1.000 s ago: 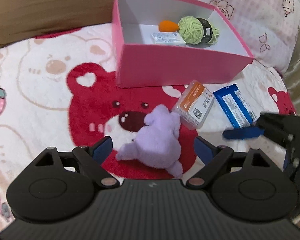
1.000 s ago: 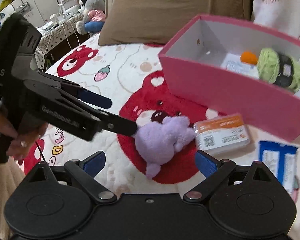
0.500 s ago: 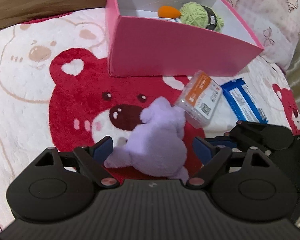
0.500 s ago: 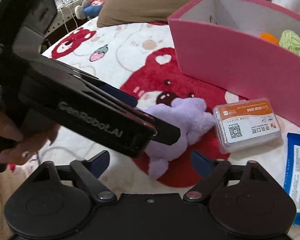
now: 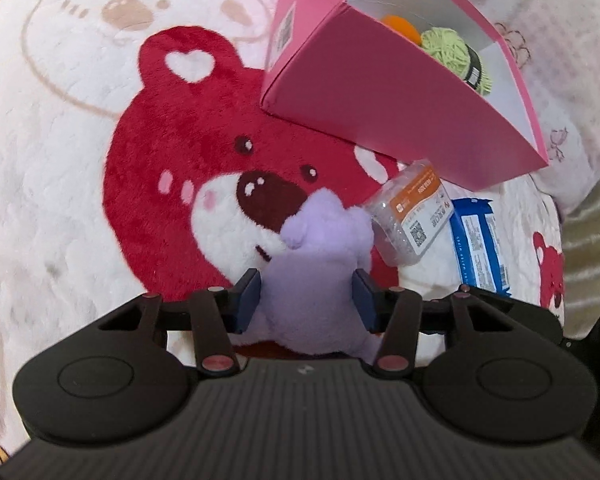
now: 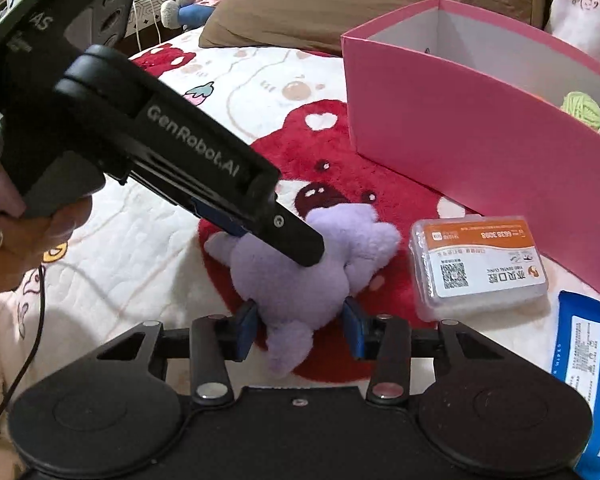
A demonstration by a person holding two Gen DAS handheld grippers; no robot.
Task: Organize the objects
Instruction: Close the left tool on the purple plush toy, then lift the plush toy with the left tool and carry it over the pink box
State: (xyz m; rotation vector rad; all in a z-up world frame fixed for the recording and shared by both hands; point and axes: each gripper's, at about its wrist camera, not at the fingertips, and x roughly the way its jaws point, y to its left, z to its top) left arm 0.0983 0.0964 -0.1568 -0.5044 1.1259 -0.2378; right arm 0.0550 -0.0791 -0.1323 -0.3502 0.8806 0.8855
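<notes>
Both grippers just closed on purple plush point(image 5: 320, 280), lying on bear blanket point(image 5: 80, 160) near pink box point(image 5: 380, 92): left gripper point(image 5: 307, 303) and right gripper point(image 6: 300, 330) pads pressing its sides. Risk: uneven lift stretches the toy, or soft fur slips out; right grip looks shallow, prob. on a leg.

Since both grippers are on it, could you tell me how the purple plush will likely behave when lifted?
The plush looks soft, so it probably squashes between the fingers. Its fuzzy surface suggests little slipping. The limb below the right gripper may dangle.

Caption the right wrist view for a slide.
Both grippers, right gripper and left gripper, have just closed on the purple plush toy beside the pink box.
</notes>
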